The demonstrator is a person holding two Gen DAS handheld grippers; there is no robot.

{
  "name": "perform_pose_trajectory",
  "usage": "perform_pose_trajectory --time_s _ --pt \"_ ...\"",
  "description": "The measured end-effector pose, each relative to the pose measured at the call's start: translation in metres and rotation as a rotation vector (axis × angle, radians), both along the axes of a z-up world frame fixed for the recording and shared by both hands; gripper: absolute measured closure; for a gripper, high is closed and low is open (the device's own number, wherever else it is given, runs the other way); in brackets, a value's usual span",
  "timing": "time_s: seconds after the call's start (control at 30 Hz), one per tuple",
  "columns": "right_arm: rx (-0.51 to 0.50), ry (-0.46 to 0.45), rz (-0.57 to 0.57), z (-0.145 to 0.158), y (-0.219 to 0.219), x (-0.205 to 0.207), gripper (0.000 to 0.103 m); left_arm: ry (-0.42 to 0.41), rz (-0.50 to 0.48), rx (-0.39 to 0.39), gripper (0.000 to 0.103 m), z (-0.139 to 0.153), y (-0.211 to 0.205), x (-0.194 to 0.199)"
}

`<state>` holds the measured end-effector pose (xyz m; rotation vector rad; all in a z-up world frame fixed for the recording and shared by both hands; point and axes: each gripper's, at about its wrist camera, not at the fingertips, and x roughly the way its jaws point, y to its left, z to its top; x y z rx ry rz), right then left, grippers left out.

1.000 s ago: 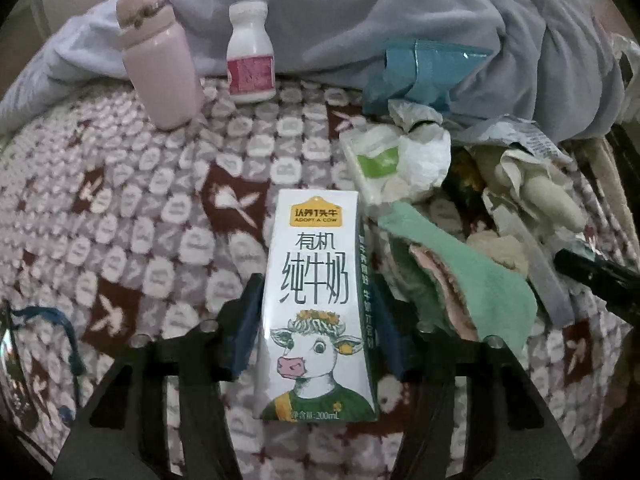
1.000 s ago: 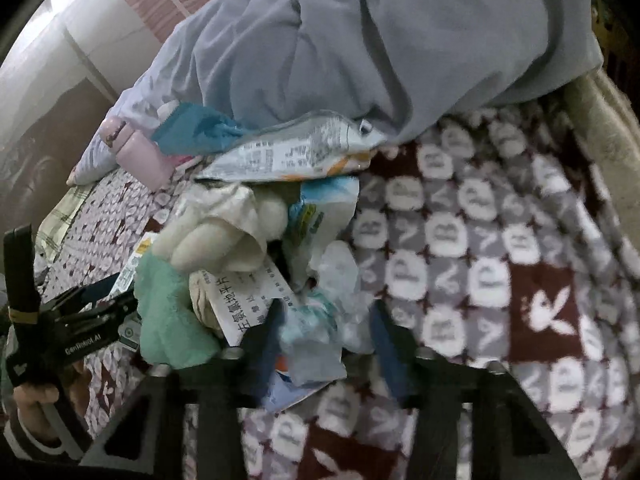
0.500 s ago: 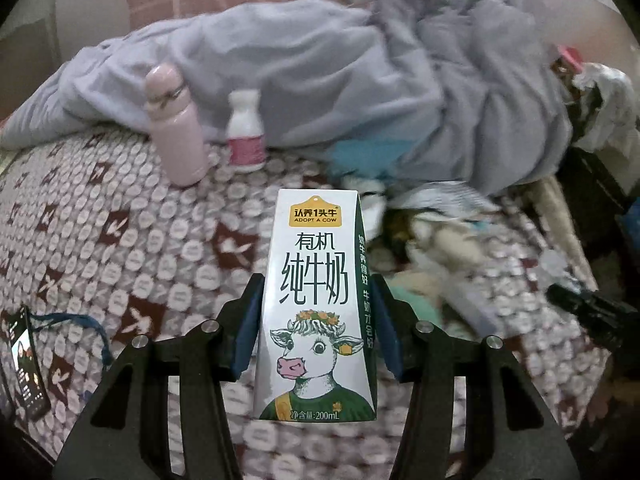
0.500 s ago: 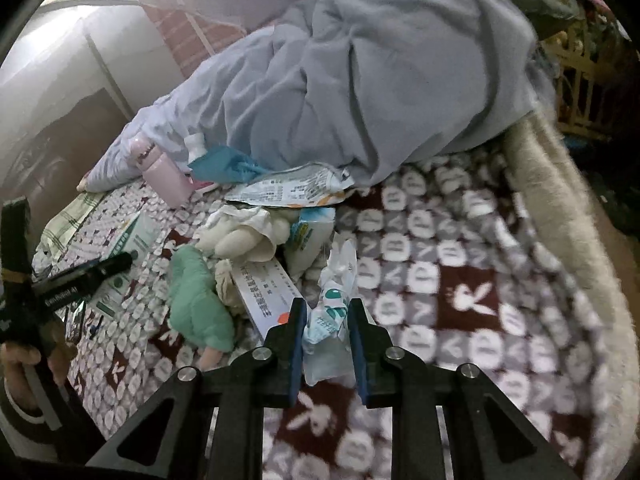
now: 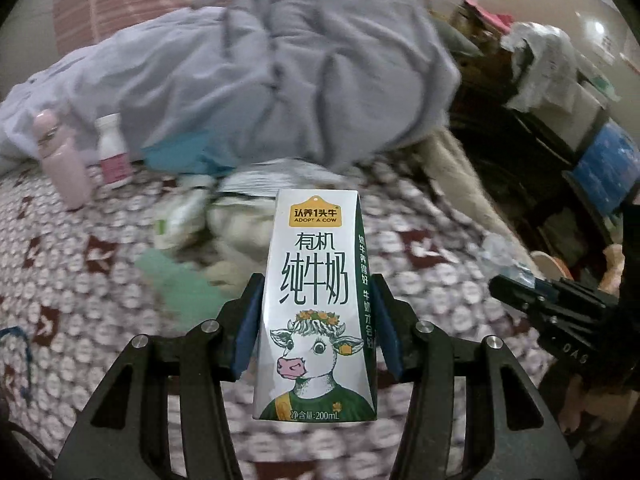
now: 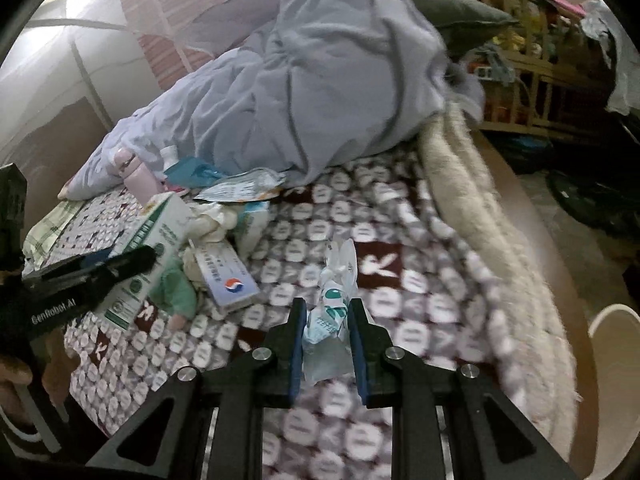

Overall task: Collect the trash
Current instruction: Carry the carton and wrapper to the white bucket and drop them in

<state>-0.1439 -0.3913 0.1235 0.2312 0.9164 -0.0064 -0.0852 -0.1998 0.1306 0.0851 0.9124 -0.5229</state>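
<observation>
An upright white milk carton (image 5: 314, 344) with a cow picture is clamped by my left gripper (image 5: 317, 280), which is shut on its sides and holds it above the patterned blanket (image 5: 80, 280). My right gripper (image 6: 328, 305) is shut on a crumpled clear plastic wrapper (image 6: 334, 280) with teal print, lifted off the blanket. The right wrist view shows the left gripper (image 6: 92, 276) and its carton (image 6: 148, 248) at the left. In the left wrist view the right gripper (image 5: 520, 284) comes in from the right edge.
More litter lies on the blanket: a medicine box (image 6: 228, 276), a green cloth (image 6: 176, 292), a snack bag (image 6: 240, 190) and tissues. A pink bottle (image 5: 64, 164) and small white bottle (image 5: 112, 152) stand by the grey duvet (image 5: 260, 80). A pale round rim (image 6: 616, 360) sits beyond the fluffy bed edge (image 6: 500, 260).
Both grippers rose and drew back from the litter pile. The right jaws shut on the plastic wrapper and lifted it. The left one swung right with the carton.
</observation>
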Motion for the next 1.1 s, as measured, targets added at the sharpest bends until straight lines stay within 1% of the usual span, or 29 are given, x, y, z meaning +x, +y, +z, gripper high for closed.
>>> perform_pose_trajectory --time_s 0.23,0.5,0.7,0.97,1.1 --pt "-0.016 -0.006 -0.072 0.005 -0.035 -0.025 0.083 0.007 -0.105 -0.02 0.053 0.001 -0.062 -0.018" --pt "-0.037 -0.016 -0.188 0.014 -0.091 -0.063 0.083 0.01 -0.212 -0.035 0.053 0.004 -0.126 -0.04" --pt "-0.055 -0.014 -0.295 0.017 -0.139 -0.1 0.083 0.007 -0.299 -0.033 0.053 0.004 -0.176 -0.06" --pt "-0.055 0.009 -0.422 0.012 -0.194 -0.141 0.083 0.034 -0.402 -0.036 0.053 0.001 -0.236 -0.085" --pt "-0.051 0.021 -0.482 0.006 -0.218 -0.158 0.083 0.073 -0.451 -0.041 0.053 -0.005 -0.264 -0.092"
